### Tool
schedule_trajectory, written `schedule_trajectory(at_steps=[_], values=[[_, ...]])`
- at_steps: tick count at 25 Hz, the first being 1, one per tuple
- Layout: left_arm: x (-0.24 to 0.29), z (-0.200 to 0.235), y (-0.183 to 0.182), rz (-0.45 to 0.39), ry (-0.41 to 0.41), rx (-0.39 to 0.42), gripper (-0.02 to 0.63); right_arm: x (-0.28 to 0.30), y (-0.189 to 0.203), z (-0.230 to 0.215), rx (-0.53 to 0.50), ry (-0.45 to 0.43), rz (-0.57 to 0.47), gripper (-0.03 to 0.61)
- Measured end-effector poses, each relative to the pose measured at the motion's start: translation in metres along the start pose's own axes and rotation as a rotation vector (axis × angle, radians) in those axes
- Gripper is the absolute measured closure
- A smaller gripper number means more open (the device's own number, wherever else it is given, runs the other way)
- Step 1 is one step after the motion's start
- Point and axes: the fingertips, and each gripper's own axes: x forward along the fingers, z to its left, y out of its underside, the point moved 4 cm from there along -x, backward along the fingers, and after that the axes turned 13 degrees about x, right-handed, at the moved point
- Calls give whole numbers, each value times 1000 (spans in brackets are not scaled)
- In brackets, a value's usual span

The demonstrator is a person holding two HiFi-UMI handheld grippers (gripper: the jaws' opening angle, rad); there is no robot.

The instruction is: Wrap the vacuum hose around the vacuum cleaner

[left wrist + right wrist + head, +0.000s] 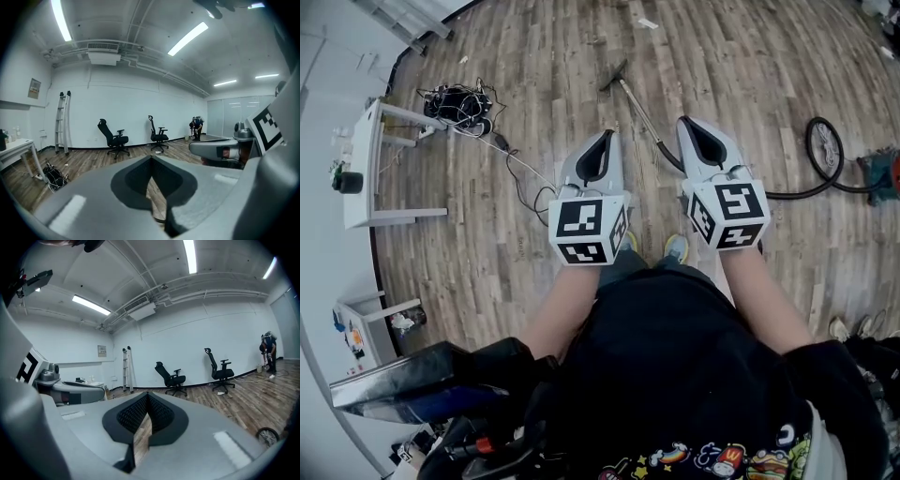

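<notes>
The left gripper (606,141) and right gripper (692,127) are hovering with jaws closed and empty; the black vacuum hose (792,197) is lying looped beside the red vacuum cleaner (883,174).

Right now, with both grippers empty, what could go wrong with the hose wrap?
The hose and wand lie on the floor just ahead of the feet: a trip risk when stepping toward the vacuum cleaner.
A loose cord trails from the cable bundle toward the feet; it could snag.
The left gripper and right gripper are shut; they must open before grasping.
</notes>
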Motion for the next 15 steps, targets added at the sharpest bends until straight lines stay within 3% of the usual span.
schedule_trajectory(at_steps=[9, 15], values=[[21, 41, 15, 15, -4, -30, 612, 41, 5, 4, -7, 4, 30, 556], [51, 118, 18, -32, 37, -50, 612, 109, -1, 40, -41, 38, 26, 555]])
